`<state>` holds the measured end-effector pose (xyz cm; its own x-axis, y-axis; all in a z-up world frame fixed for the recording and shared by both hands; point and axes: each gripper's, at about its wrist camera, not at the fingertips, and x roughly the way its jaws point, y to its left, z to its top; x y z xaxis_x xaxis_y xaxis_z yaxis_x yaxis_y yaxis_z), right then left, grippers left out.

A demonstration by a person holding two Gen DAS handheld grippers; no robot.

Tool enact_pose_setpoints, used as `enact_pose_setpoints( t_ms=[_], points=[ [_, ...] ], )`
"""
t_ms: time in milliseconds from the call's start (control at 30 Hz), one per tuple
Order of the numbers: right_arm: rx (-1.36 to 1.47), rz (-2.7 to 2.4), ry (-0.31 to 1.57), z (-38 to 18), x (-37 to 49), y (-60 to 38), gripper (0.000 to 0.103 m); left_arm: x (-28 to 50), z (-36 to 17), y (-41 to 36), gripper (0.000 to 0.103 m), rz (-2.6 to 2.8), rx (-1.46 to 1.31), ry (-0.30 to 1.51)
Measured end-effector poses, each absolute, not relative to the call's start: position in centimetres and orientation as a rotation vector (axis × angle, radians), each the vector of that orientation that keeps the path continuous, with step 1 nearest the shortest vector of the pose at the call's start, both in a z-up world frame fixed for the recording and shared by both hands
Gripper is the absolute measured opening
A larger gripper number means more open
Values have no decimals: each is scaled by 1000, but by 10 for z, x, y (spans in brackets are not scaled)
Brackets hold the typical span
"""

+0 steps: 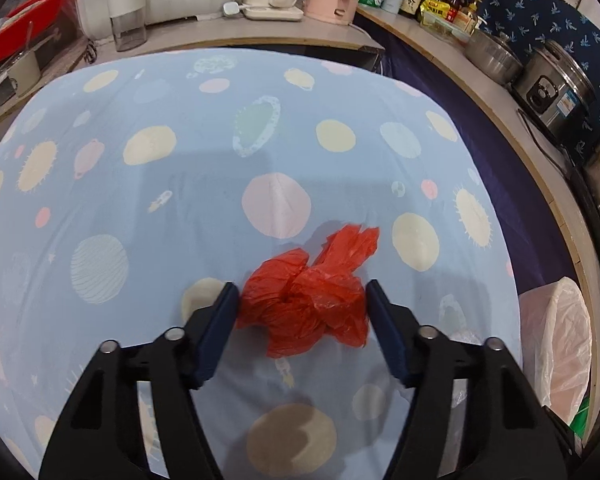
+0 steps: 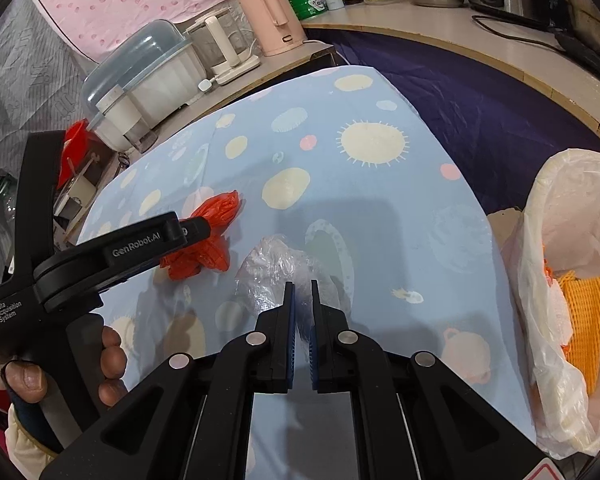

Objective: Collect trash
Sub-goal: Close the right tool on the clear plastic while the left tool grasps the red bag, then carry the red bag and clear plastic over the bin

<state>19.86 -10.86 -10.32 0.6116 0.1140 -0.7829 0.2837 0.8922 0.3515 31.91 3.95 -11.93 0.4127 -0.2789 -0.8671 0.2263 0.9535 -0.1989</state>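
Right hand-held gripper (image 2: 303,286) pinches clear plastic (image 2: 276,264) mid-table; left hand-held gripper (image 1: 302,300) brackets the red bag (image 1: 308,304), bare cloth around.

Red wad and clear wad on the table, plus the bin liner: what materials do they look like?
Red wad: thin plastic film, likely a crumpled carrier bag; glossy creases, slightly see-through at its edges. Clear wad: thin transparent plastic film; the cloth's pattern shows through and its wrinkles glint. Bin liner: thin translucent whitish plastic; the orange foam net inside shows through.
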Motion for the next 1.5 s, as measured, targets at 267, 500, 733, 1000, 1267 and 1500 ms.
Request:
enact_pose_setpoints(
  t_ms=[267,500,733,1000,1267,1500],
  points=[
    [494,-101,892,-95,190,-112,6,301,-108,39,42,-336,-46,1090],
    [491,-100,819,-62,162,-113,6,257,-74,34,42,-371,-22,1037],
    [489,-112,725,-23,122,-124,6,211,-37,25,42,-401,9,968],
    [504,-138,640,3,73,-145,6,158,-7,7,42,-444,46,905],
    [527,-181,580,16,27,-174,6,121,2,-20,42,-495,91,889],
    [553,-234,541,22,0,-200,6,97,11,-47,42,-541,133,860]
  ],
)
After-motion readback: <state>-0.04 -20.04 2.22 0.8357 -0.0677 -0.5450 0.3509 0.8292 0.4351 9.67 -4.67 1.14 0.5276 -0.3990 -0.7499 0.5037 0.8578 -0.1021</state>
